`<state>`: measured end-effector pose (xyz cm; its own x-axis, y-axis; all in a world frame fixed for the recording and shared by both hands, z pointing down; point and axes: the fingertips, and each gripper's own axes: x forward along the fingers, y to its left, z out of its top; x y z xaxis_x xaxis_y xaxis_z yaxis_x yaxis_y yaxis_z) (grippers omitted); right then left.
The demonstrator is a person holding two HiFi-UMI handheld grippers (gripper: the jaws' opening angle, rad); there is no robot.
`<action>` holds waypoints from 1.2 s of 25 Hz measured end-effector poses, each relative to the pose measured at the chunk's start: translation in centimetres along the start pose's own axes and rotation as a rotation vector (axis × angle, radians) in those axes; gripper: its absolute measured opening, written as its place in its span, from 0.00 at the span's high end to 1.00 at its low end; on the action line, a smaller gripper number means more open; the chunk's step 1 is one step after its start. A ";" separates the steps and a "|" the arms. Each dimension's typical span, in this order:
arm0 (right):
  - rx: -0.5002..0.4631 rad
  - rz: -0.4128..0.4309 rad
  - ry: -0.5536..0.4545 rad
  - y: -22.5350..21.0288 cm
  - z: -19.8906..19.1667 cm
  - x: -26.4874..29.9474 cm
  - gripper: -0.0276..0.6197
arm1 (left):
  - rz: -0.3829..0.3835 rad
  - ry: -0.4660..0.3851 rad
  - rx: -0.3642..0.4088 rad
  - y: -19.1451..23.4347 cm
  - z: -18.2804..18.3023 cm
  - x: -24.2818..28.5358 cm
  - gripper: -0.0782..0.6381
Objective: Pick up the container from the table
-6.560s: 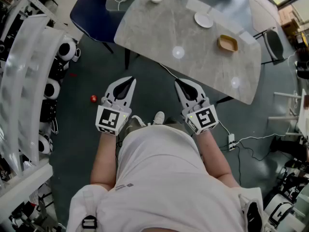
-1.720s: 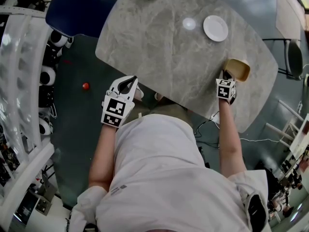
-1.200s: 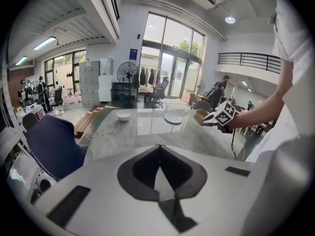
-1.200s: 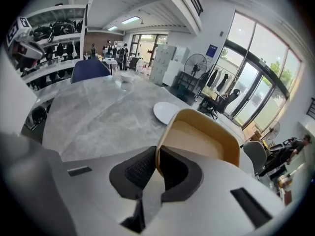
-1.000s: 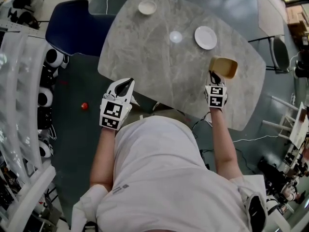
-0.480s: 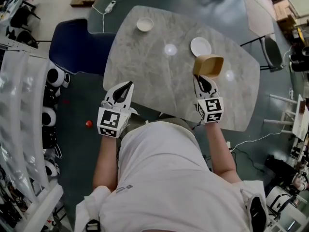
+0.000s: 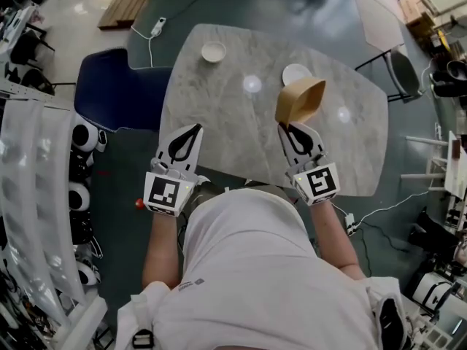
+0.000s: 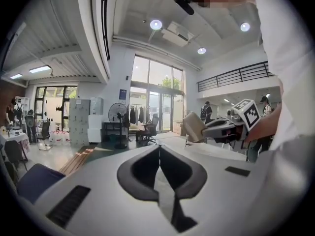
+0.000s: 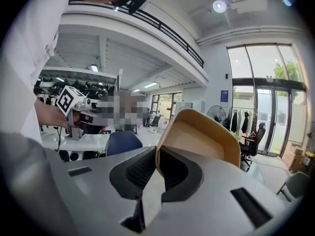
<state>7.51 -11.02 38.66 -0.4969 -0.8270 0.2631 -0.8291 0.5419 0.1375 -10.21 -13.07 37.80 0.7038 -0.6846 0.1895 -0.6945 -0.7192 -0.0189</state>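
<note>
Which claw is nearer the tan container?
Right. The right claw grips the container by its rim; the left claw, shut and empty, is well off to its left.

The hall is bright and evenly lit. Round ceiling lamps (image 8: pixel 156 24) shine high above the left hand-held gripper (image 8: pixel 159 154), and tall windows (image 8: pixel 156 102) ahead of it wash out pale with daylight. Beyond the right hand-held gripper (image 7: pixel 287 128), two lamp reflections glare on the counter (image 7: pixel 219 115). Both gripper views bend strongly toward black edges, and the nearest jaw parts look soft.
</note>
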 end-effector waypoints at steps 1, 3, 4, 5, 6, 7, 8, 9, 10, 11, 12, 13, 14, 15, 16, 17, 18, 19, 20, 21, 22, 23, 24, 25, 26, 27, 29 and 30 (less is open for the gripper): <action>0.000 0.005 -0.010 0.4 0.4 -0.1 0.91 | -0.004 -0.014 0.000 0.0 0.4 0.0 0.89; 0.004 0.010 -0.026 1.1 1.1 -0.2 0.91 | -0.009 -0.037 -0.002 0.1 1.2 -0.1 0.89; 0.006 0.012 -0.034 1.3 1.4 -0.3 0.91 | -0.010 -0.046 -0.003 0.1 1.5 -0.1 0.89; 0.007 0.016 -0.045 1.5 1.8 -0.3 0.91 | -0.012 -0.054 -0.005 0.1 1.9 -0.2 0.89; 0.009 0.019 -0.060 1.7 2.3 -0.3 0.91 | -0.015 -0.062 -0.006 0.0 2.3 -0.2 0.89; 0.015 0.021 -0.079 1.9 2.9 -0.4 0.91 | -0.019 -0.067 -0.006 0.0 2.6 -0.2 0.89; 0.020 0.024 -0.096 2.0 3.4 -0.4 0.91 | -0.022 -0.071 -0.004 -0.1 2.9 -0.3 0.89; 0.025 0.028 -0.107 2.1 3.8 -0.5 0.91 | -0.024 -0.072 -0.002 -0.1 3.1 -0.3 0.89; 0.031 0.033 -0.113 2.3 4.1 -0.6 0.91 | -0.025 -0.073 0.000 -0.2 3.3 -0.3 0.89; 0.035 0.037 -0.117 2.4 4.3 -0.8 0.91 | -0.025 -0.074 0.002 -0.3 3.4 -0.4 0.89; 0.035 0.041 -0.121 2.6 4.4 -0.9 0.91 | -0.025 -0.075 0.003 -0.3 3.5 -0.5 0.89; 0.032 0.045 -0.123 2.8 4.5 -1.1 0.91 | -0.026 -0.076 0.005 -0.4 3.6 -0.6 0.89; 0.032 0.047 -0.126 3.0 4.5 -1.1 0.91 | -0.029 -0.078 0.009 -0.5 3.6 -0.7 0.89; 0.033 0.048 -0.128 3.0 4.6 -1.2 0.91 | -0.032 -0.080 0.014 -0.6 3.7 -0.7 0.89; 0.036 0.048 -0.131 3.1 4.6 -1.2 0.91 | -0.034 -0.081 0.019 -0.7 3.8 -0.7 0.89; 0.038 0.049 -0.133 3.1 4.7 -1.3 0.91 | -0.034 -0.081 0.022 -0.8 3.7 -0.7 0.89; 0.039 0.050 -0.136 3.1 4.7 -1.4 0.91 | -0.034 -0.081 0.024 -0.9 3.7 -0.7 0.89; 0.039 0.051 -0.140 3.1 4.7 -1.4 0.91 | -0.034 -0.081 0.024 -0.9 3.6 -0.7 0.89; 0.037 0.052 -0.144 3.2 4.7 -1.5 0.91 | -0.033 -0.082 0.024 -1.0 3.6 -0.7 0.89; 0.035 0.054 -0.147 3.2 4.7 -1.6 0.91 | -0.034 -0.084 0.025 -1.1 3.6 -0.8 0.89; 0.031 0.057 -0.144 3.2 4.6 -1.7 0.91 | -0.035 -0.083 0.027 -1.4 3.7 -0.8 0.89; 0.027 0.062 -0.137 3.2 4.4 -1.8 0.91 | -0.035 -0.081 0.028 -1.6 3.7 -0.8 0.89; 0.021 0.068 -0.127 3.3 4.2 -2.0 0.91 | -0.035 -0.078 0.027 -1.8 3.8 -0.7 0.89; 0.017 0.073 -0.120 3.3 4.1 -2.0 0.91 | -0.033 -0.076 0.026 -2.0 3.8 -0.7 0.89; 0.018 0.077 -0.117 3.3 4.0 -2.1 0.91 | -0.032 -0.075 0.025 -2.2 3.8 -0.7 0.89; 0.023 0.079 -0.117 3.3 3.9 -2.1 0.91 | -0.030 -0.075 0.024 -2.3 3.8 -0.6 0.89; 0.028 0.082 -0.116 3.3 3.7 -2.2 0.91 | -0.028 -0.073 0.023 -2.4 3.6 -0.7 0.89; 0.028 0.083 -0.115 3.3 3.6 -2.2 0.91 | -0.027 -0.070 0.023 -2.5 3.5 -0.7 0.89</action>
<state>4.92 -7.93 35.07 -0.5884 -0.7923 0.1611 -0.7902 0.6057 0.0928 -8.43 -11.24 34.31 0.7317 -0.6709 0.1207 -0.6720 -0.7396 -0.0369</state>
